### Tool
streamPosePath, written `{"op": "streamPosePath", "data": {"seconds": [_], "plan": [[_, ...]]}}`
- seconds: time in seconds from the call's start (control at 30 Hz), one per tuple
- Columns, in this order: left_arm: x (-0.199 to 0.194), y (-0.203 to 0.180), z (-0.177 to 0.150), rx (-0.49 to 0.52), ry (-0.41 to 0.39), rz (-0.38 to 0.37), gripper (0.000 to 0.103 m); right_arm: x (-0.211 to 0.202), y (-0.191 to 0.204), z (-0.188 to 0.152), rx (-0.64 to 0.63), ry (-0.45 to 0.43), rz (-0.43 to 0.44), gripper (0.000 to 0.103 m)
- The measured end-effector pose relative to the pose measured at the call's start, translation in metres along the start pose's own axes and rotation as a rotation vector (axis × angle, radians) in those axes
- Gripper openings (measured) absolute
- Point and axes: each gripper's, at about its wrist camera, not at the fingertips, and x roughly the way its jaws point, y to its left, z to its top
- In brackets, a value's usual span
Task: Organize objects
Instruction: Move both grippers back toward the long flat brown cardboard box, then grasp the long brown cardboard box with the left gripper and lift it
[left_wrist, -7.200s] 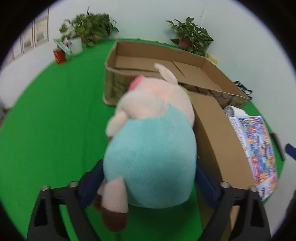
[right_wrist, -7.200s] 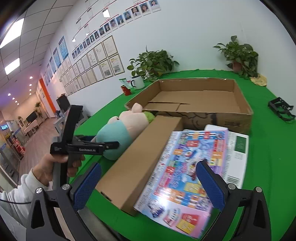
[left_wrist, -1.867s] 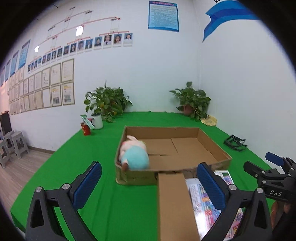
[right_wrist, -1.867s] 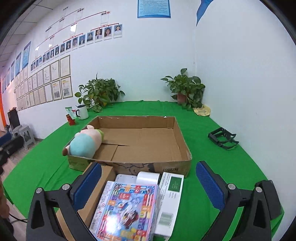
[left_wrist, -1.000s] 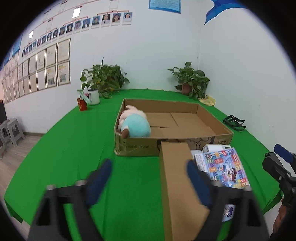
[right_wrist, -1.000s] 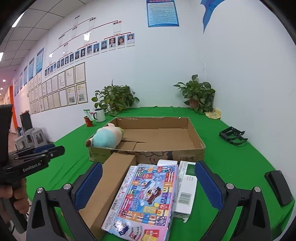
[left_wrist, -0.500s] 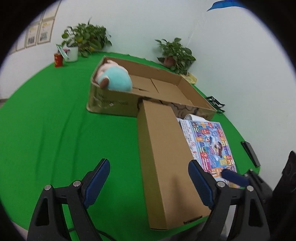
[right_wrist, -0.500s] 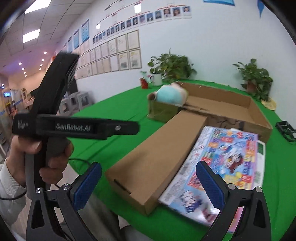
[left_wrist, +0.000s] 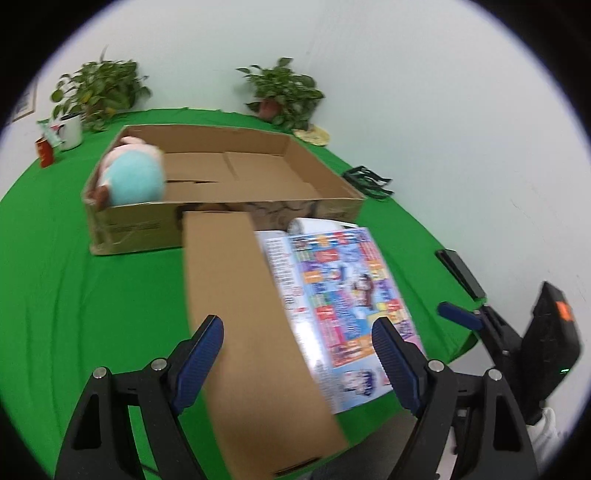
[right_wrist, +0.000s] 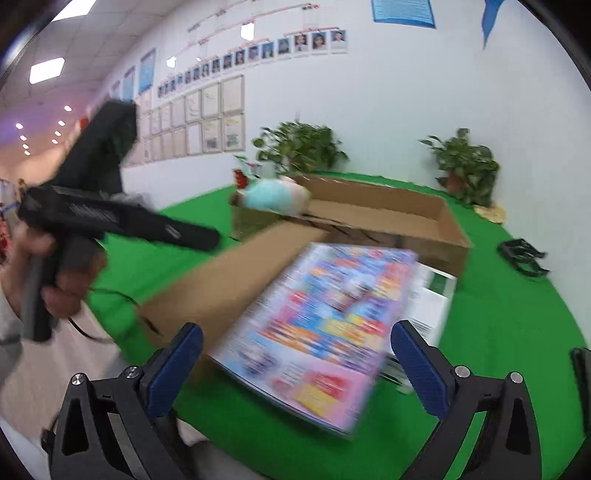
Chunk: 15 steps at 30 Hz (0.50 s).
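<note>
A long brown box (left_wrist: 243, 314) lies on the green table, with a colourful printed box (left_wrist: 343, 288) beside it on the right. My left gripper (left_wrist: 295, 326) hovers over the brown box's near end. Its jaws are closing, the box shows between them, and the pads do not touch it. My right gripper (right_wrist: 295, 332) is open above the near end of the colourful box (right_wrist: 325, 314), touching nothing. A teal and pink plush pig (left_wrist: 133, 177) lies in the left corner of the open cardboard carton (left_wrist: 136, 225) behind.
A white box with a green label (right_wrist: 432, 295) and a white roll (left_wrist: 314, 223) lie beside the colourful box. At the back stand two potted plants (left_wrist: 99, 88), a white mug (left_wrist: 70, 129) and a red cup (left_wrist: 44, 151). A black rack (left_wrist: 369, 177) sits right. The table edge is near.
My left gripper has swung over the brown box and its jaws stand narrower. My right gripper has dropped closer to the colourful box. The plush pig, held earlier, now lies in the carton.
</note>
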Motion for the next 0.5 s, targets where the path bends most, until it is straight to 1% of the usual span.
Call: {"op": "streamPosePath", "data": {"seconds": [0.03, 0.07, 0.13, 0.2, 0.23, 0.3, 0.37, 0.43, 0.47, 0.5], "plan": [[0.004, -0.007, 0.0, 0.014, 0.005, -0.007, 0.082, 0.002, -0.005, -0.005, -0.02, 0.015, -0.008, 0.103], [0.01, -0.015, -0.001, 0.037, 0.01, 0.002, 0.081, 0.003, -0.007, -0.01, -0.047, 0.027, -0.01, 0.103], [0.022, -0.027, -0.002, 0.094, 0.027, 0.07, 0.077, 0.002, -0.005, -0.017, -0.068, 0.029, 0.006, 0.103], [0.032, -0.026, -0.002, 0.101, 0.051, 0.137, 0.072, 0.001, -0.001, -0.017, -0.081, 0.008, 0.028, 0.103], [0.033, -0.023, -0.001, 0.091, 0.055, 0.16, 0.071, 0.0, 0.003, -0.017, -0.092, -0.011, 0.036, 0.103], [0.028, -0.011, 0.0, 0.061, 0.048, 0.209, 0.071, -0.008, 0.012, -0.014, -0.109, -0.056, 0.07, 0.103], [0.023, 0.007, -0.001, 0.03, 0.054, 0.248, 0.071, -0.012, 0.024, -0.004, -0.099, -0.084, 0.166, 0.103], [0.023, 0.027, -0.004, 0.001, 0.088, 0.287, 0.071, -0.013, 0.044, 0.002, -0.082, -0.085, 0.213, 0.103], [0.026, 0.04, -0.008, -0.023, 0.116, 0.276, 0.074, -0.01, 0.054, 0.005, -0.071, -0.07, 0.227, 0.103], [0.023, 0.046, -0.009, -0.054, 0.103, 0.237, 0.074, -0.003, 0.065, 0.009, -0.06, -0.051, 0.248, 0.103]]}}
